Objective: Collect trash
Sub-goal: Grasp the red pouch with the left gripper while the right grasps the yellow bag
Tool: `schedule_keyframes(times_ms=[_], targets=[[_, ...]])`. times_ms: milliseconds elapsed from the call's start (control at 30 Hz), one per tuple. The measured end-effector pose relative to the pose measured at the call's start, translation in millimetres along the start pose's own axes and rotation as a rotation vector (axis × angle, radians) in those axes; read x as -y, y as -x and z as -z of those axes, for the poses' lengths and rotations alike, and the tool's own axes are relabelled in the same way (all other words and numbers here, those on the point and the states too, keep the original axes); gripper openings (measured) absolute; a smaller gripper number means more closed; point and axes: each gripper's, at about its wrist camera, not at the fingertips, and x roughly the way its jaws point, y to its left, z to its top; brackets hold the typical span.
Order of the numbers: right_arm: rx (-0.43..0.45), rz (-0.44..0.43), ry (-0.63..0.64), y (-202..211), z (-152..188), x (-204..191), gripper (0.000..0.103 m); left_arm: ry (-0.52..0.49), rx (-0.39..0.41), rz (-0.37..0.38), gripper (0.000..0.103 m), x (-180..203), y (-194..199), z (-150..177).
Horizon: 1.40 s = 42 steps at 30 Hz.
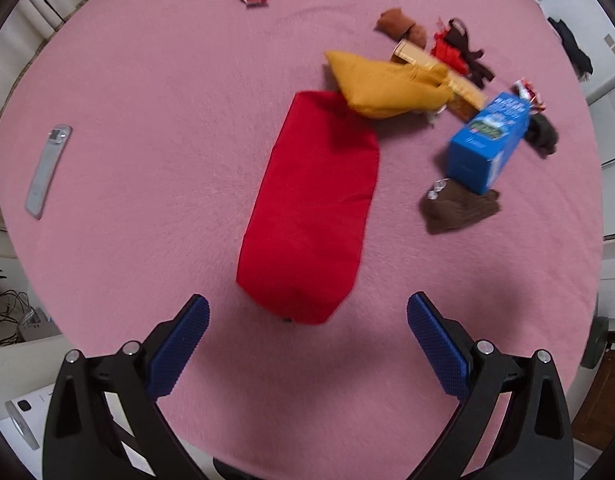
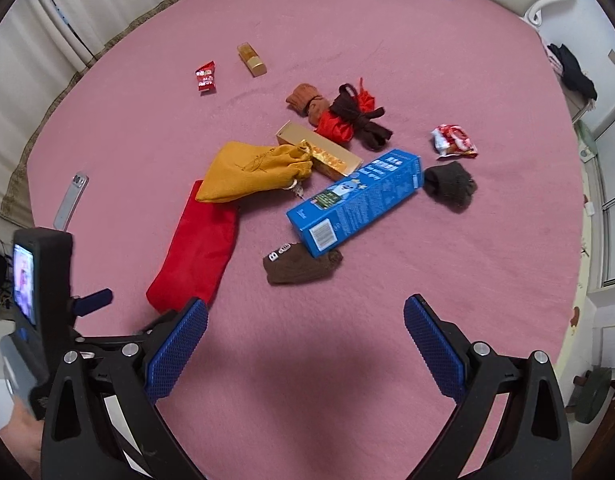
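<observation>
Both grippers, left (image 1: 307, 314) and right (image 2: 305, 314), hover spread wide and empty over the bed (image 2: 427, 60), red bag (image 1: 311, 216) just ahead.

Bare pink bedspread (image 2: 447, 60) around the clutter on all sides. Middle crowded: red pouch (image 2: 195, 248), yellow bag (image 2: 251, 176), gold box (image 2: 319, 150) overlapping or touching; blue carton (image 2: 355, 200) lies on brown glove (image 2: 303, 266). Phone (image 2: 71, 200) and red wrapper (image 2: 205, 76) well apart.
</observation>
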Motion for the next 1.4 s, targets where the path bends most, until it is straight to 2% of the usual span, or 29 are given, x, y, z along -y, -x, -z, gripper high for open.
schedule_keyframes(times_ms=[233,333,467,600,667,767,833,867,933,1000,1100,1267,1300,1400], targets=[[-0.039,0.006,-0.012,-39,-10,-5,0.094,-0.025,-0.054,-0.006,0.099,-3,-60,0],[-0.051,0.009,-0.016,-50,-15,-6,0.094,-0.023,-0.077,-0.037,0.099,-4,-80,-2],[-0.057,0.009,-0.015,-58,-21,-8,0.094,-0.02,-0.108,-0.052,0.1,-4,-99,-7],[-0.059,-0.002,-0.007,-64,-29,-13,0.094,-0.012,-0.138,-0.036,0.097,-5,-107,-15],[-0.061,-0.013,-0.007,-67,-33,-15,0.094,0.005,-0.139,-0.009,0.09,-9,-107,-20],[-0.057,-0.019,-0.003,-69,-39,-17,0.094,0.037,-0.133,0.024,0.07,-21,-99,-29],[-0.051,-0.026,0.001,-72,-46,-19,0.094,0.046,-0.125,0.052,0.049,-30,-95,-35],[-0.05,-0.034,0.002,-73,-49,-21,0.094,0.05,-0.127,0.075,0.045,-34,-94,-38],[-0.045,-0.048,0.006,-75,-56,-24,0.094,0.052,-0.13,0.134,0.029,-44,-90,-44],[-0.038,-0.058,0.024,-80,-65,-30,0.094,0.057,-0.117,0.187,0.025,-53,-86,-49],[-0.034,-0.068,0.066,-90,-78,-41,0.094,0.075,-0.096,0.223,0.02,-64,-80,-55],[-0.063,-0.093,0.113,-120,-99,-59,0.094,0.122,-0.07,0.28,0.018,-79,-70,-65],[-0.07,-0.095,0.124,-127,-103,-63,0.094,0.126,-0.067,0.286,0.018,-79,-79,-58],[-0.101,-0.098,0.14,-145,-112,-73,0.093,0.139,-0.067,0.301,0.018,-78,-71,-59]])
